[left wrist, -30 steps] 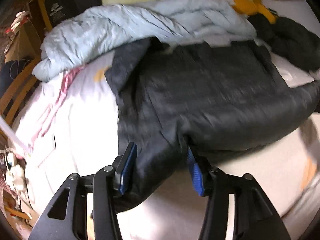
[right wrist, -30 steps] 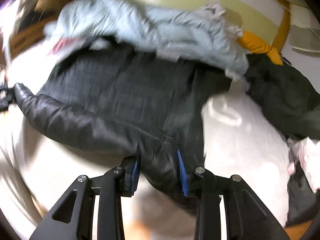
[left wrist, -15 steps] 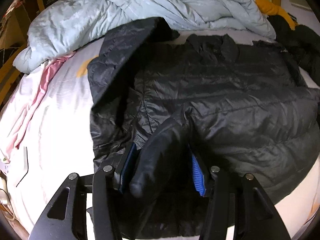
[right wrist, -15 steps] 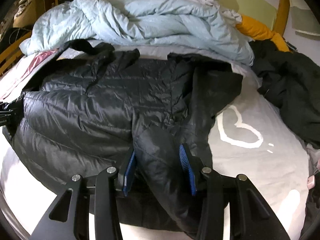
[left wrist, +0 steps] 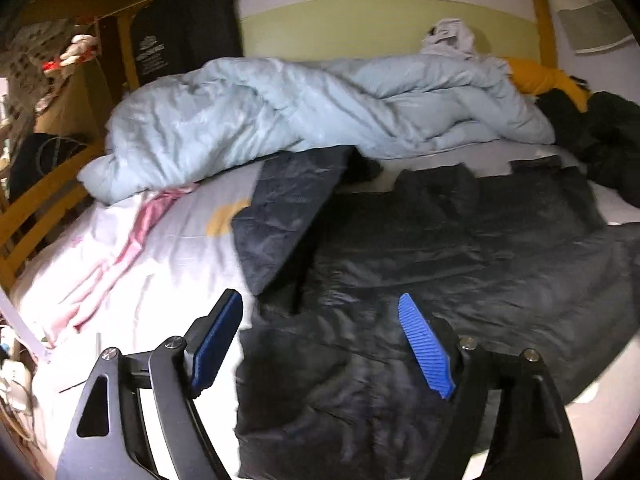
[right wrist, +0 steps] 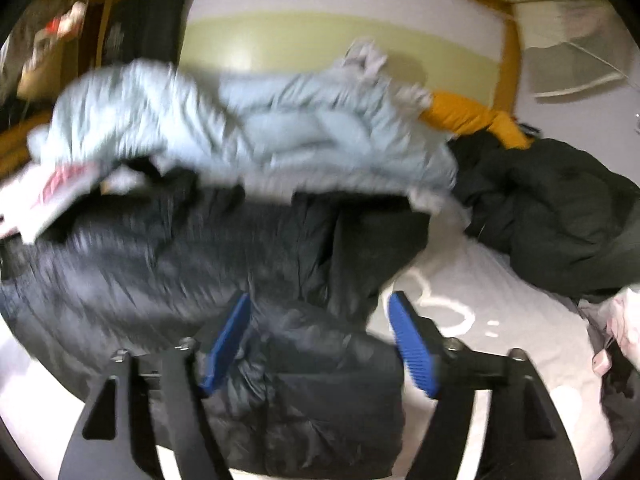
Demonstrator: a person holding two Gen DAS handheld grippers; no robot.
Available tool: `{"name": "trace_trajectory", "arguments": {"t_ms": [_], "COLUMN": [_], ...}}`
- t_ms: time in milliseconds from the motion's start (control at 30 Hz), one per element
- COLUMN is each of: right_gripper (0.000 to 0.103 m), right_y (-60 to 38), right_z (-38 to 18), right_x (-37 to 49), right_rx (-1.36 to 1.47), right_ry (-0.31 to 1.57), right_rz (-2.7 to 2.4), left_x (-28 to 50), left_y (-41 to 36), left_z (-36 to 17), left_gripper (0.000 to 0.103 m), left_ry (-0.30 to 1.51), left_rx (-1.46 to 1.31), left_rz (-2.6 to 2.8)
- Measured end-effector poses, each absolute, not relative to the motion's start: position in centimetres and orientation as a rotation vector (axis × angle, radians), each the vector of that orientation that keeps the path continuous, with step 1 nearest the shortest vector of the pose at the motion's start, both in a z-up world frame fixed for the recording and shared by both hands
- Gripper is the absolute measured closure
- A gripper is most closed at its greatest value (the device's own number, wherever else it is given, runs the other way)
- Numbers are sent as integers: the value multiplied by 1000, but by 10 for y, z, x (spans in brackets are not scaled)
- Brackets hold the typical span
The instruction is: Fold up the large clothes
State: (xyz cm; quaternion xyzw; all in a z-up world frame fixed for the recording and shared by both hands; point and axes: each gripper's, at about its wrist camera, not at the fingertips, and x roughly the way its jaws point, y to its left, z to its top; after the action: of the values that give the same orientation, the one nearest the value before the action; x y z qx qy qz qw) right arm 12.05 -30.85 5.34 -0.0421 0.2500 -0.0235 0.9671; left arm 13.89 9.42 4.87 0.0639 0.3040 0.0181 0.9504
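- Black quilted puffer jacket (left wrist: 460, 264) lies spread across the white bed sheet (left wrist: 160, 272), collar end toward the far wall, hem toward the cameras. Judged: laid flat like this so it can be folded in panels.
- Near hem portion appears doubled back onto the jacket body in both wrist views, forming a thicker layer right at the gripper tips. Judged: first fold of the hem just laid down.
- Left gripper (left wrist: 320, 344): jaws opening, blue ribbed pads standing wide. Jacket fabric lies between and below them, but neither pad presses on it.
- Right gripper (right wrist: 320, 344): jaws opening likewise, pads wide apart. Folded jacket edge sits between them; the left pad looks close to the fabric, no squeeze visible.
- Judged: both grippers releasing together at the two corners of the fold, so the layer drops evenly.
- One jacket flap (left wrist: 288, 216) on the left is turned over, showing a duller grey inner face; likely a front panel or sleeve still to be tucked.
- Crumpled pale blue duvet (left wrist: 312, 116) heaped along the far side, overlapping the jacket's collar edge.
- Hard to make out: right wrist view is heavily motion-blurred, so seams and the sleeve position there cannot be read.
- Hidden: jacket's nearest edge is cut off behind the gripper bodies; right sleeve not identifiable.
- Second dark garment (right wrist: 560, 220) at far right, apart from the jacket; its type cannot be told.
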Motion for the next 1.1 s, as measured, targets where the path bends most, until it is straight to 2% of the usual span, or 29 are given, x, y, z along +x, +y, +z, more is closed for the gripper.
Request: {"name": "trace_trajectory", "arguments": {"t_ms": [33,100,200,333,467,600,767,1033,1100], "right_gripper": [15,15,15,31,32,32,32,32,30], "right_y": [-311,-316,-315,-315,-321,-330,-331,-324,-322], "right_z": [58,62,51,17,-15,-34,-35,2,16], "right_x": [116,115,132,160,183,193,190,152,139], "right_rx": [-56,2,51,56,30,62,42,37,25], "right_ry": [482,486,602,759,854,914,892,776,737], "right_rz": [-33,36,131,127,71,68,45,59,68], "left_x": [138,140,145,158,176,183,179,142,130], "left_y": [90,82,70,66,74,82,83,85,86], "left_z": [47,43,31,11,-19,-27,-27,13,25], "left_gripper": [23,23,23,23,23,20,17,16,7], "left_ry": [628,657,697,767,841,879,855,742,717], "left_rx": [127,130,150,173,189,125,139,104,70], "left_rz": [11,-33,-56,-39,24,14,25,14,8]}}
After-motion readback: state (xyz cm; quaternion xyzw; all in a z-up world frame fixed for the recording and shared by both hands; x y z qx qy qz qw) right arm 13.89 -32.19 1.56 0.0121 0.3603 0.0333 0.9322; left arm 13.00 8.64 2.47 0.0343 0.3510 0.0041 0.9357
